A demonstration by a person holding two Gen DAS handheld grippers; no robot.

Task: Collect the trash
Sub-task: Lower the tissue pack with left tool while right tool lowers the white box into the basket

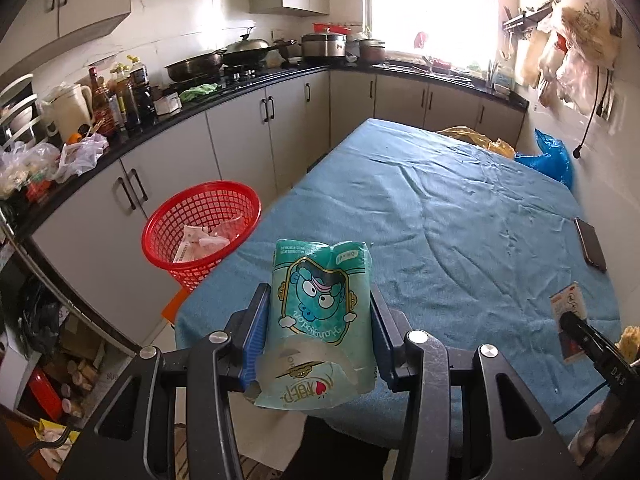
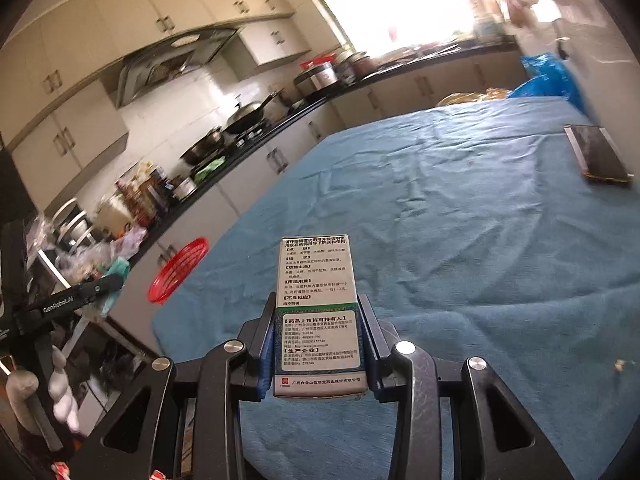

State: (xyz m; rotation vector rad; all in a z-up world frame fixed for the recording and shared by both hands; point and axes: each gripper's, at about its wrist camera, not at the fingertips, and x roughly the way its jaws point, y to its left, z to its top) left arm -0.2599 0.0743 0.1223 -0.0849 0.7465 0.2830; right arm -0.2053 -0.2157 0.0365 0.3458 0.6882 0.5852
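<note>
Gripping a piece of rubbish in each hand-held tool, a person stands at the near end of a kitchen table [image 1: 460, 208] draped in a blue cloth. The left gripper [image 1: 320, 320] is clamped on a teal snack packet [image 1: 322, 312] printed with a cartoon face, its blue pads pressing the packet's two sides about halfway up. The right gripper [image 2: 318, 336] is closed on a small medicine box [image 2: 318, 312], held by its long sides with the printed face up.

Both items are lifted above the cloth near the table's front edge. A red mesh basket [image 1: 202, 236], already holding a few scraps of paper and wrapper, stands on the floor just off the table's left edge, between it and the grey cabinets; it looks the likely destination.

The packet appears light, soft and crinkly, its top crumpled and a strip of clear tape across its lower part, so it probably slips or folds unless pinched across the flat middle. The box looks light, stiff and easy to crush, best held squarely on its narrow sides as now.

A dark phone [image 1: 590, 250] lies by the table's right edge, and blue and yellow plastic bags sit at the far right corner.
</note>
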